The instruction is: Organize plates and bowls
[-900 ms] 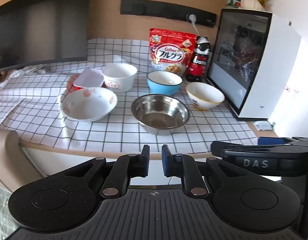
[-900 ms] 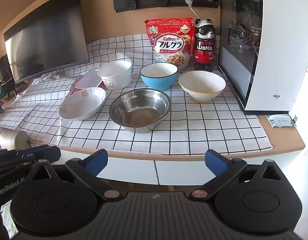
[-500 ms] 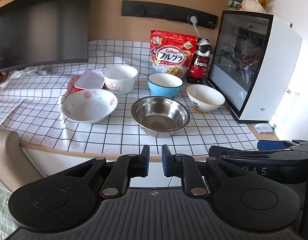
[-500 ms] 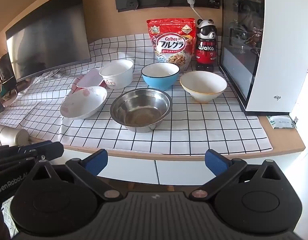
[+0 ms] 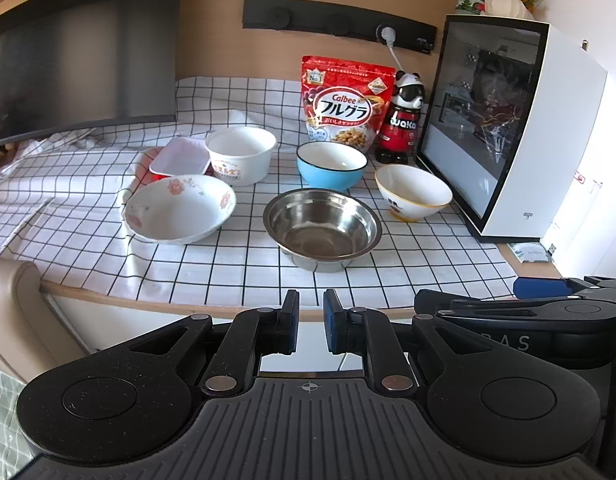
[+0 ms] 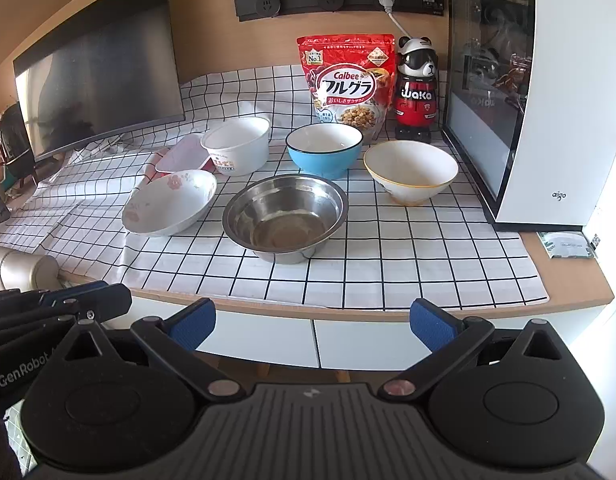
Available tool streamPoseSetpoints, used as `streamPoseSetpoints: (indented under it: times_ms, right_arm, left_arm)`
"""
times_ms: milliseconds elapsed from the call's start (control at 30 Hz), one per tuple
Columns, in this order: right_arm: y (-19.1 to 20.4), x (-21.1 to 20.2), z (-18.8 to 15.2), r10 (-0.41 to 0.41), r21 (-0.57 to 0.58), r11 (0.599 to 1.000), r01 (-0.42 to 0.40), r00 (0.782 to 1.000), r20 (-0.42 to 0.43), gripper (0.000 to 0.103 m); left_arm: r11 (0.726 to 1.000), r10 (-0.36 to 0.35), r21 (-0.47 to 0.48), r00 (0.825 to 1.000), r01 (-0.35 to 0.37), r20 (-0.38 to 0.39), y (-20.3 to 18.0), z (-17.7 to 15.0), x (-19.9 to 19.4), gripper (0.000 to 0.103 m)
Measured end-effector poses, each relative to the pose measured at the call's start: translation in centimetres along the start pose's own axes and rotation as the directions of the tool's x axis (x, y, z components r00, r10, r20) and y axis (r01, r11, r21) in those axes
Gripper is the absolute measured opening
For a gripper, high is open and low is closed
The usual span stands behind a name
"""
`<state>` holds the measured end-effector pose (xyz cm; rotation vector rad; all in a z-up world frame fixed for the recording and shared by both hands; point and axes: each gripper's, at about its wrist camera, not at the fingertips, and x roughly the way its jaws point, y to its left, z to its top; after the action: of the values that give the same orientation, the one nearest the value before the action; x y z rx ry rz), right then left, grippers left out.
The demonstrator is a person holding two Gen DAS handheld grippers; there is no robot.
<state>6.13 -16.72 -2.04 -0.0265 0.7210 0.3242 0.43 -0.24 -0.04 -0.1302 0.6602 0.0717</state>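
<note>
Both tongs hang in front of the bench (image 6: 567, 276), away from the bowls, and hold nothing. The left tongs (image 5: 309, 326) are almost shut, with only a thin gap between the blue pads. The right tongs (image 6: 311, 326) are wide open.

On the checked cloth (image 6: 387, 276) the steel bowl (image 6: 286, 218) sits nearest, straight ahead of both tongs. The flower bowl (image 6: 170, 202) is just left of it. Behind them are the white tub (image 6: 236, 146), the blue bowl (image 6: 324, 150) and the yellow-rimmed bowl (image 6: 411, 170). A small red and white dish (image 6: 182, 158) sits beside the tub.
</note>
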Motion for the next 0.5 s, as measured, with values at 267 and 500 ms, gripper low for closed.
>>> streamPoseSetpoints:
  times_ms: [267,500]
  right_arm:
    - [0.00,0.19,0.02,0.002,0.001,1.000,-0.002,1.000,-0.005,0.103]
    - [-0.08,0.26,0.02,0.001,0.005,1.000,-0.001,1.000,-0.006,0.103]
  left_arm:
    - [1.000,0.002,-0.003,1.000,-0.002,-0.011,-0.23,0.12,0.34,0.016]
    - [1.000,0.003,-0.003,1.000,-0.003,-0.014,-0.40,0.17,0.56,0.016]
